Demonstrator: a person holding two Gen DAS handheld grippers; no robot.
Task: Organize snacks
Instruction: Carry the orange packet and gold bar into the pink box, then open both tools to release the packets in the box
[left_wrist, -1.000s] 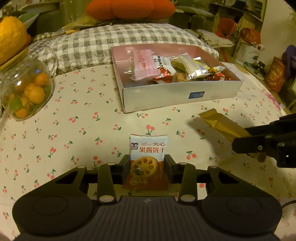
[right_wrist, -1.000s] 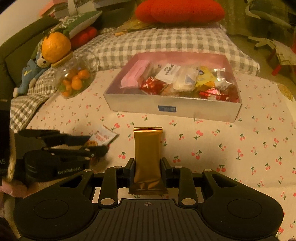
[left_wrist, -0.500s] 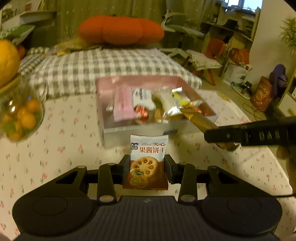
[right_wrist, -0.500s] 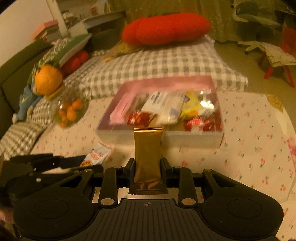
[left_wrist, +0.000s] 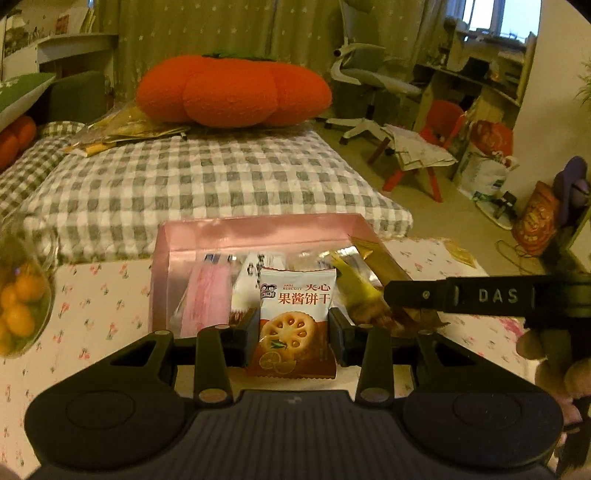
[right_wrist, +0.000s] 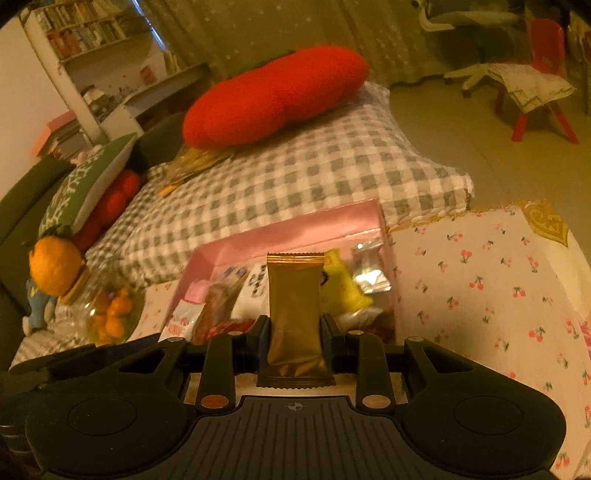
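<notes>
Between the jaws of the left gripper (left_wrist: 294, 328) sits one biscuit packet (left_wrist: 295, 317), white over red with a round biscuit printed on it, pinched by its two side edges and standing with its long axis toward twelve o'clock. The right gripper (right_wrist: 295, 334) likewise grips one gold bar wrapper (right_wrist: 294, 314), narrow and upright, its crimped top at twelve o'clock. So each tool carries exactly one snack, two in all, and neither has spare room between its pads.

Just beyond both, at twelve o'clock, lies the pink box (left_wrist: 258, 230), the single container in sight. From the left wrist the box fills the view directly behind the packet; from the right wrist it sits at about eleven to twelve o'clock, with the bar's top overlapping its inside. In the left view the right tool reaches in from three o'clock, its bar tip over the box's right end, so I judge the right hand slightly further in, though both appear to be at the near wall.

Inside the box I count roughly six wrapped snacks, among them a pink pouch (left_wrist: 207, 295), a yellow one (right_wrist: 341, 288) and a silver one (right_wrist: 373, 275); the heap overlaps too much for a firm number.

At nine o'clock stands one glass jar of small oranges (left_wrist: 18, 306). Farther off rests one checked cushion (left_wrist: 207, 177) bearing one big orange pillow (left_wrist: 232, 92).
</notes>
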